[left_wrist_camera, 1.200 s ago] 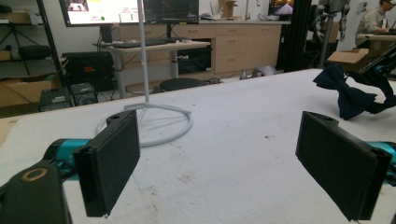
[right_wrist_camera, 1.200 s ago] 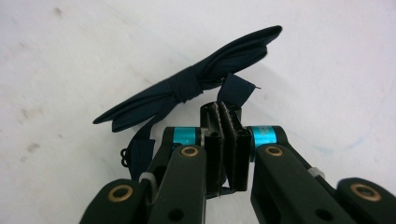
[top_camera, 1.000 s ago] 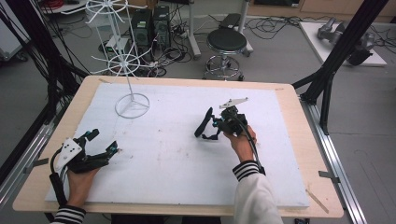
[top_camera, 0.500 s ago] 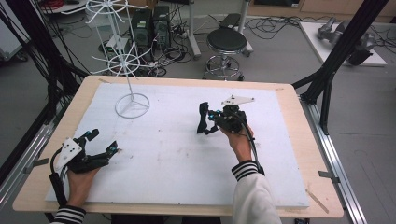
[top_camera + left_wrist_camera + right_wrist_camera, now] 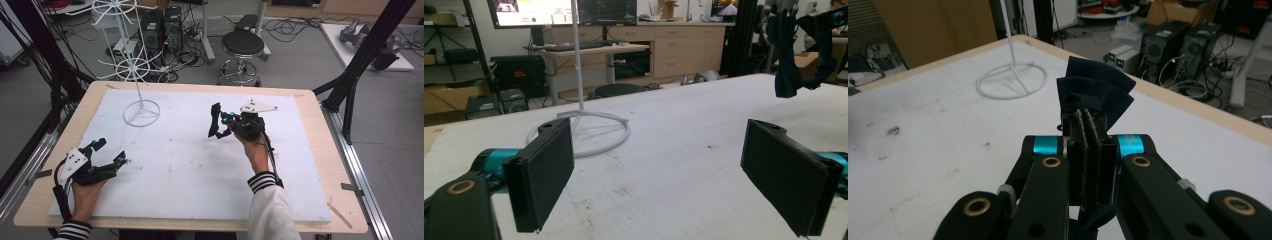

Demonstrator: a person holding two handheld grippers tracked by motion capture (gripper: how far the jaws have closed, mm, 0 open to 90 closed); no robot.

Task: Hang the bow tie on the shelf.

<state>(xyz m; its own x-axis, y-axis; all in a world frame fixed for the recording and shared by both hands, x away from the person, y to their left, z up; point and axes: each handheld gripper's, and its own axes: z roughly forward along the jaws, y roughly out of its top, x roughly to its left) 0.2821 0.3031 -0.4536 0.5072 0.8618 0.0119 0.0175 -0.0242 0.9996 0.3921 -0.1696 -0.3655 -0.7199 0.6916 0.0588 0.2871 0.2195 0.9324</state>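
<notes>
The right gripper (image 5: 227, 125) has its jaws clamped on a dark cloth (image 5: 1095, 95), apparently a folded piece, held above the middle of the white bench (image 5: 190, 175). The white wire stand (image 5: 141, 112) sits well apart, toward the far left. The left gripper (image 5: 107, 152) rests near the front edge, jaws wide apart and empty.

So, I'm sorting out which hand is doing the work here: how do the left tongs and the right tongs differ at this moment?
The left tongs stand wide open with nothing between them; the right tongs are shut on a dark cloth. The left tongs sit low near the front left of the white table; the right tongs are raised over its middle, nearer the wire stand. Both are black with blue bands, each in a hand.
</notes>
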